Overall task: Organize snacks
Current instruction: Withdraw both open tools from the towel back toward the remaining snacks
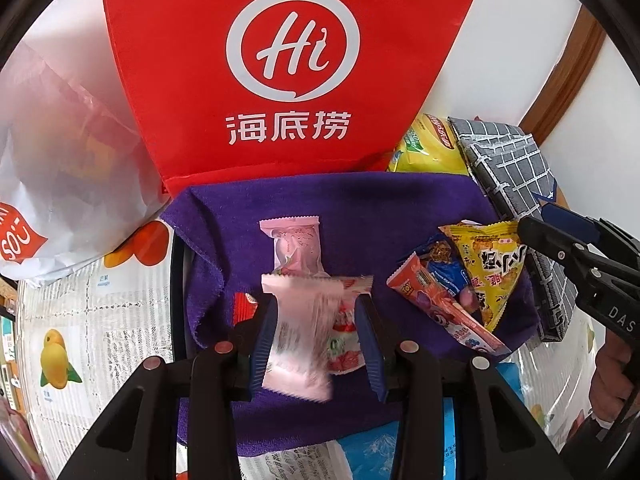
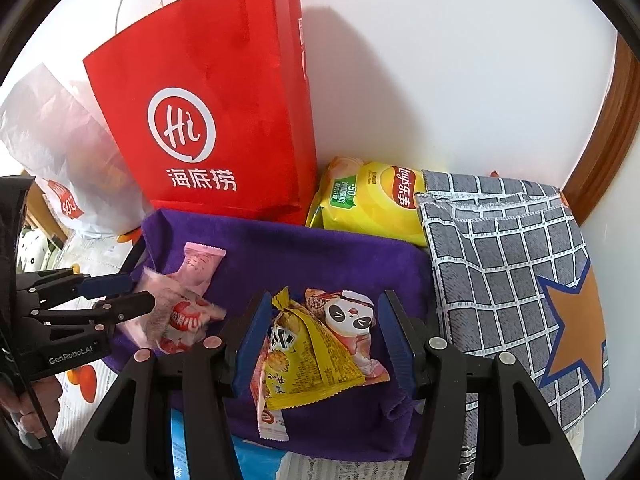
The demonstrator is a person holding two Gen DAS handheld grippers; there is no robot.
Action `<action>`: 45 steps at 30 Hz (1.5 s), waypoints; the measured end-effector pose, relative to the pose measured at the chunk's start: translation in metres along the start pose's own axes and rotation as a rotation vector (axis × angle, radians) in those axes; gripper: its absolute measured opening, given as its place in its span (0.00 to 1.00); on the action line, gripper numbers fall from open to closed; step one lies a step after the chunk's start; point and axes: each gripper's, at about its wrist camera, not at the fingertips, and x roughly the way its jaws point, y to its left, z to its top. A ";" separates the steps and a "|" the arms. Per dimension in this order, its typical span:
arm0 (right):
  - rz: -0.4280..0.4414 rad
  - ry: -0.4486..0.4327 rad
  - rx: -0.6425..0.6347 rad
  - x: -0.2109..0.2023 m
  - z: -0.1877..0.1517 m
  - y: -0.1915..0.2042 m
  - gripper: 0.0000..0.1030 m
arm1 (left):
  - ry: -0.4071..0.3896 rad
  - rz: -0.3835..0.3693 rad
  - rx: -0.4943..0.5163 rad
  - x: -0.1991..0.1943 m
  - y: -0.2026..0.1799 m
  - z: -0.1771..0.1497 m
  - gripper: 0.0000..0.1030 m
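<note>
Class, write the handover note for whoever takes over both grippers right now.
Left gripper: holds a pink snack packet above the purple cloth.
Right gripper: open, jaws either side of a yellow packet and a panda packet, not gripping.
Another pink packet lies on the cloth.
Done: little visibly sorted.
Left: sort every loose packet.

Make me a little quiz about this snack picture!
1. True or false: the red bag stands behind the purple towel.
2. What colour is the chip bag? A blue, B yellow, C black.
3. Fill in: the left gripper holds a ____ packet.
Key: 1 true; 2 B; 3 pink.
</note>
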 end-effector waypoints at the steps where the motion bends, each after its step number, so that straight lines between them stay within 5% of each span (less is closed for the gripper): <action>1: -0.001 0.000 -0.001 0.000 0.000 0.000 0.54 | 0.000 -0.003 -0.001 -0.001 0.001 0.000 0.40; 7: -0.001 -0.012 0.000 -0.005 0.000 0.002 0.54 | -0.018 -0.016 -0.002 -0.009 0.000 0.002 0.52; 25: -0.002 -0.063 0.096 -0.048 -0.011 0.010 0.57 | -0.105 -0.058 -0.011 -0.061 -0.003 0.004 0.54; 45: -0.119 -0.089 0.186 -0.125 -0.095 0.017 0.68 | -0.167 -0.103 0.087 -0.113 -0.033 -0.010 0.61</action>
